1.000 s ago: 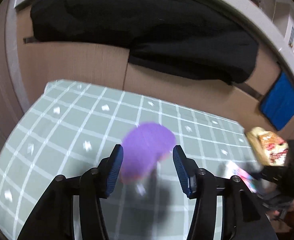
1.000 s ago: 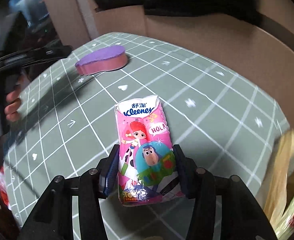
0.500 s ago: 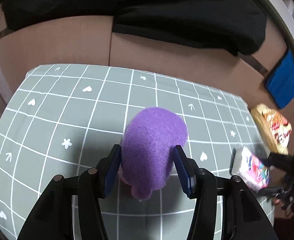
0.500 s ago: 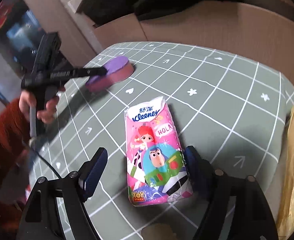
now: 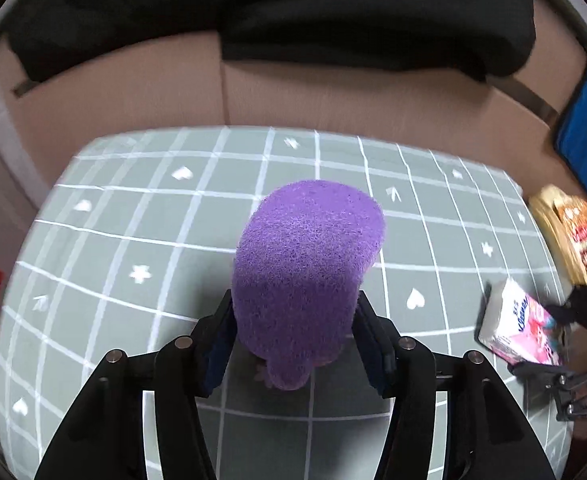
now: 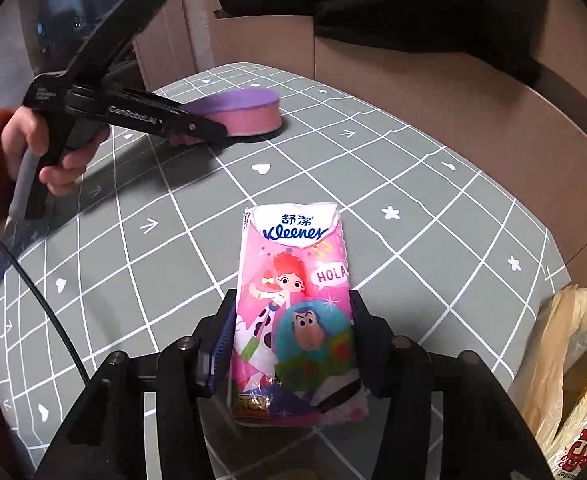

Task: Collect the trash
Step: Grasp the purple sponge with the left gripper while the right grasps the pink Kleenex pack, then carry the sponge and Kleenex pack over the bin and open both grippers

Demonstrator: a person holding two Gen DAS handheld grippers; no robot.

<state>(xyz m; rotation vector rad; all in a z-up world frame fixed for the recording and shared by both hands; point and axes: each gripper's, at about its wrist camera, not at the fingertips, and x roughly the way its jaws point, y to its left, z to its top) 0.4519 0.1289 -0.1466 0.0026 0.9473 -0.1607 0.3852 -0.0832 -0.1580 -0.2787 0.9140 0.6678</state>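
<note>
A lived-in home room: a small table under a grey-green grid-patterned cloth with white hearts and stars (image 6: 413, 184) stands against plain brown cardboard boxes (image 5: 141, 88) draped with black clothing (image 5: 333, 12). A yellow plastic bag of packaged snacks (image 6: 573, 360) rests at the table's right edge.

A purple sponge (image 5: 307, 276) with a fuzzy scouring top and a pink underlayer lies flat on the far left of the grid-patterned tabletop (image 6: 413, 184). A pink Kleenex tissue pack (image 6: 295, 312) with cartoon figures lies face up, lengthwise, near the right, beside a yellowish snack bag (image 6: 573, 380) at the right edge.
</note>
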